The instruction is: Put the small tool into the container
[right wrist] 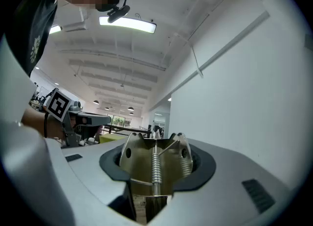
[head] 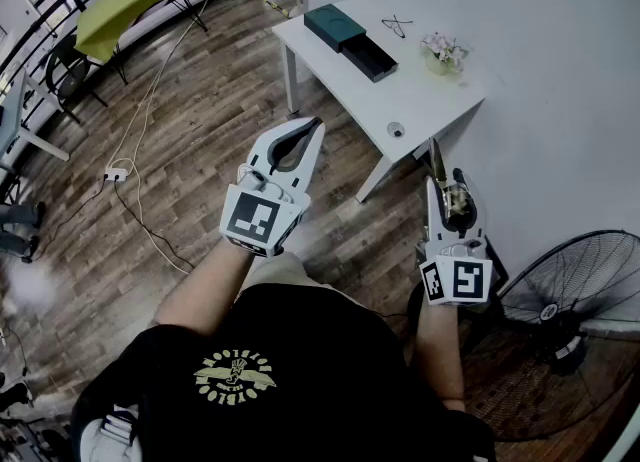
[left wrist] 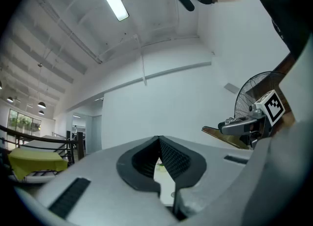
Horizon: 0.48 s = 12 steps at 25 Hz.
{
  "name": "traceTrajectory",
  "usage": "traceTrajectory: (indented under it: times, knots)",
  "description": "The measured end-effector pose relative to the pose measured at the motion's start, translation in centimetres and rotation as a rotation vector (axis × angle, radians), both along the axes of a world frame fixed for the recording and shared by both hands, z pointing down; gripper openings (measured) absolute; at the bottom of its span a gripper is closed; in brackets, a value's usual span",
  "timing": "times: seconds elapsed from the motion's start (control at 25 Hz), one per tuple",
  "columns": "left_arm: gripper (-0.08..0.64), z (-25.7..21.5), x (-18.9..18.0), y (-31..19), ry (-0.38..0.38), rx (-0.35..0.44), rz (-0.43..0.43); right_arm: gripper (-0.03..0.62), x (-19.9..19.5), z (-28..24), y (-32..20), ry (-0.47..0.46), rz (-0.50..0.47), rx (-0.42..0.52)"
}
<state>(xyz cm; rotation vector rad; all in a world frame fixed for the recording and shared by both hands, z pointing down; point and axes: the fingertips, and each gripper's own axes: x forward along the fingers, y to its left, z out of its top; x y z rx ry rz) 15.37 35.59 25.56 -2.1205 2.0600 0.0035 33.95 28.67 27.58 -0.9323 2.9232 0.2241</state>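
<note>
**Ana:** In the right gripper [head: 445, 182], what's that shiny thing?

**Ben:** That's the small tool [right wrist: 155, 169]. It's metal, with a spring down its middle. The jaws squeeze it from both sides, so it's held tight.

**Ana:** And the left gripper [head: 306, 130]?

**Ben:** Its jaws are pressed together at the tips, and nothing is in them.

**Ana:** Where does the tool go?

**Ben:** Into the container [head: 368, 56]. That's the dark box with its tray slid out, up on the white table [head: 400, 100]. It's well apart from both grippers, so I think this is only the carrying part.

**Ana:** How do you do that part well?

**Ben:** Don't let the squeeze go loose on the way over. Both grippers point almost flat right now. At the table, the right one should tip its nose down over the open tray, not over the lid. Go low before letting go, or the tool may bounce out.

**Ana:** Anything to watch for?

**Ben:** The little flower pot [head: 443, 52] stands near the tray, so come in from the clear side. The empty gripper could hold the box if it slides.
</note>
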Motion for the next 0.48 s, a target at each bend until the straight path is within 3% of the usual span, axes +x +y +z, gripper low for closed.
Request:
traceTrajectory:
  times: [0.16, 0.48]
  knots:
    - [0.006, 0.6, -0.4, 0.7, 0.028, -0.029, -0.024, 0.186, 0.7, -0.2, 0.6, -0.014, -0.005, -0.01]
    - [0.006, 1.7, -0.6, 0.5, 0.011, -0.035, -0.01, 0.186, 0.8, 0.7, 0.4, -0.044, 0.0, -0.036]
